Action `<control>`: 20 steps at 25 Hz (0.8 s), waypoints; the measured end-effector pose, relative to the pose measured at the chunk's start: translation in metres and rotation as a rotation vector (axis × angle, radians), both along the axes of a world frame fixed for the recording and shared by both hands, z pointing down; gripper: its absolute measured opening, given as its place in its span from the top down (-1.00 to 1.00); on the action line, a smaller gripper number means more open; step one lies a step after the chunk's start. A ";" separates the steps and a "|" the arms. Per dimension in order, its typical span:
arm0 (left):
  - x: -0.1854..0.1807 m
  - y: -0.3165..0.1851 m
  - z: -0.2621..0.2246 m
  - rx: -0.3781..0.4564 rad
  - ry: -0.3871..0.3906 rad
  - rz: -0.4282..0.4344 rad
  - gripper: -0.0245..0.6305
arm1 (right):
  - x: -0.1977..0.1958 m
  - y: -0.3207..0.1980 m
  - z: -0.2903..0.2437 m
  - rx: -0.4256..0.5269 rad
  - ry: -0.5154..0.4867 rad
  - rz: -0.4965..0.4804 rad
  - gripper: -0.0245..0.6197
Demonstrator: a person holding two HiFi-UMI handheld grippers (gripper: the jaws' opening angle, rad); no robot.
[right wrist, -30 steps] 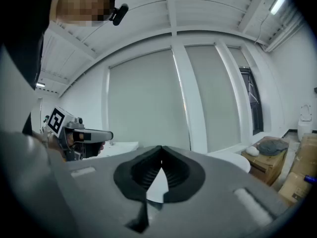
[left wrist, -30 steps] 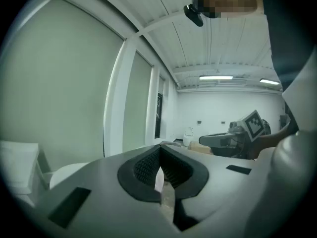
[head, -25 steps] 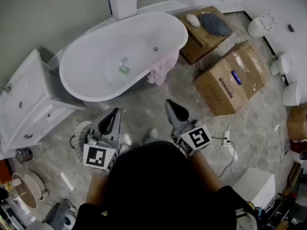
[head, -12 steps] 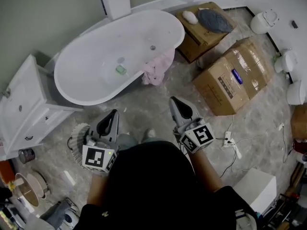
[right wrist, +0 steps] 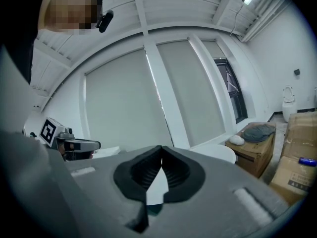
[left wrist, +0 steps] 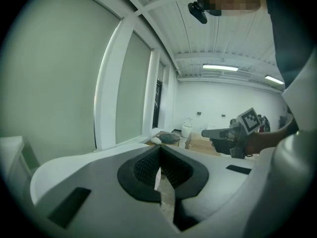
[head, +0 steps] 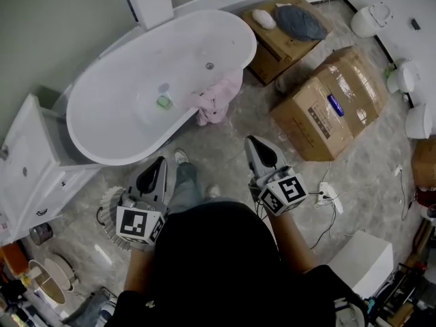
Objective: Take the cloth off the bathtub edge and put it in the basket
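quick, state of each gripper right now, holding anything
Left gripper: closed, jaws together, holding nothing.
Right gripper: closed, jaws together, holding nothing.

A grey-trousered leg (head: 184, 180) with a white shoe (head: 179, 157) now steps out between the left gripper (head: 159, 163) and right gripper (head: 255, 143). Both grippers are nearer than before to the white oval bathtub (head: 240, 27) and the pink cloth (head: 215, 105) on its edge.
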State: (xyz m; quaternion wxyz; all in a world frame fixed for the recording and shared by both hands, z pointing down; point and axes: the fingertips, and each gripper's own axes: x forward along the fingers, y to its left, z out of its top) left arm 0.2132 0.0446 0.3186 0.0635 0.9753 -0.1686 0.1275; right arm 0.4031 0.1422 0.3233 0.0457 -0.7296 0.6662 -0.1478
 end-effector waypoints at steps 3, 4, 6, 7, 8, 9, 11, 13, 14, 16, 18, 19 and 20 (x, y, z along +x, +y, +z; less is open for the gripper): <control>0.016 -0.040 0.007 -0.021 -0.007 0.014 0.88 | 0.014 -0.036 0.002 -0.014 -0.004 0.009 0.93; 0.022 -0.054 0.008 -0.026 -0.011 0.022 0.88 | 0.019 -0.050 0.001 -0.017 -0.004 0.011 0.93; 0.034 -0.084 0.010 -0.035 -0.020 0.043 0.88 | 0.029 -0.080 -0.001 -0.025 0.000 0.016 0.93; 0.039 -0.099 0.010 -0.039 -0.022 0.052 0.88 | 0.033 -0.095 -0.001 -0.030 0.002 0.020 0.93; 0.044 -0.114 0.010 -0.043 -0.023 0.059 0.88 | 0.037 -0.110 0.000 -0.036 0.004 0.023 0.93; 0.048 -0.128 0.011 -0.047 -0.022 0.066 0.88 | 0.041 -0.124 0.001 -0.042 0.007 0.027 0.93; 0.054 -0.155 0.014 -0.054 -0.020 0.076 0.88 | 0.048 -0.151 0.004 -0.054 0.011 0.035 0.93; 0.059 -0.181 0.018 -0.061 -0.019 0.083 0.88 | 0.053 -0.176 0.008 -0.067 0.011 0.041 0.93; 0.061 -0.194 0.020 -0.065 -0.020 0.084 0.88 | 0.055 -0.188 0.011 -0.074 0.010 0.043 0.93; 0.064 -0.219 0.023 -0.078 -0.025 0.082 0.88 | 0.060 -0.211 0.015 -0.087 0.009 0.044 0.93; 0.066 -0.238 0.025 -0.086 -0.032 0.080 0.88 | 0.065 -0.230 0.019 -0.100 0.009 0.044 0.93; 0.067 -0.245 0.026 -0.087 -0.036 0.079 0.88 | 0.067 -0.238 0.021 -0.107 0.010 0.043 0.93; 0.068 -0.251 0.027 -0.088 -0.041 0.078 0.88 | 0.070 -0.245 0.023 -0.115 0.011 0.043 0.93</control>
